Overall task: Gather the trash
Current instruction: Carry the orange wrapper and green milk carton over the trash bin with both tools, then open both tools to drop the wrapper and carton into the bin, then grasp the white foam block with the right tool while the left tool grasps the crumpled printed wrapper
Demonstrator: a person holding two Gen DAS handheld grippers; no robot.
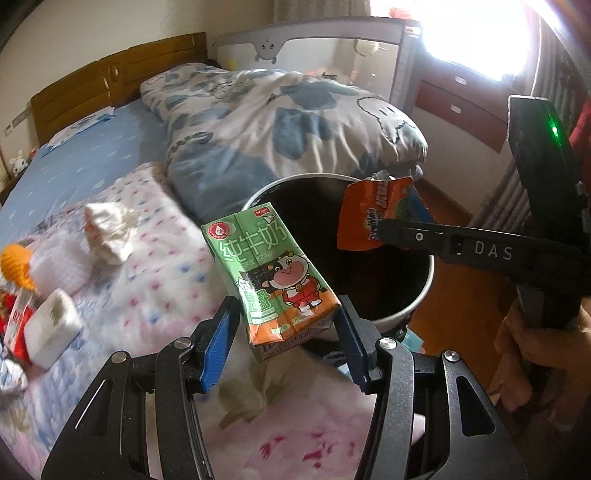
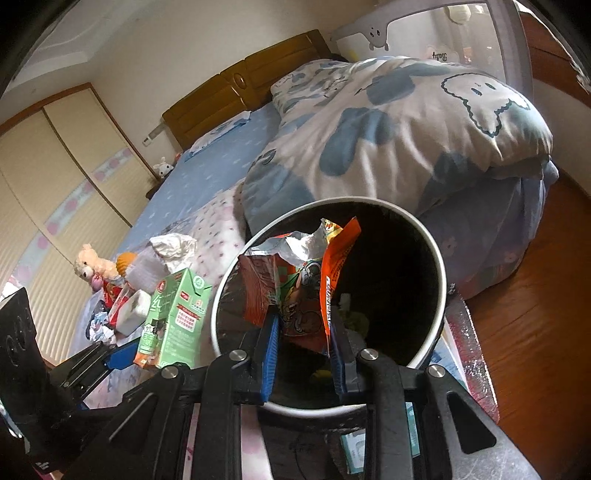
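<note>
Drop-off step: green cardboard milk carton (image 1: 280, 273) is clamped in left gripper (image 1: 288, 328), crumpled orange foil wrapper (image 2: 306, 288) in right gripper (image 2: 304, 350), over round white-rimmed bin (image 2: 441, 280); release over the opening is needed next.

Daylight floods in from a window (image 1: 476, 33) at one o'clock in the left wrist view, blown out to white glare. Bedding at nine o'clock is smeared by motion blur. Fisheye bending and dark vignetting mark both pictures' corners.
</note>
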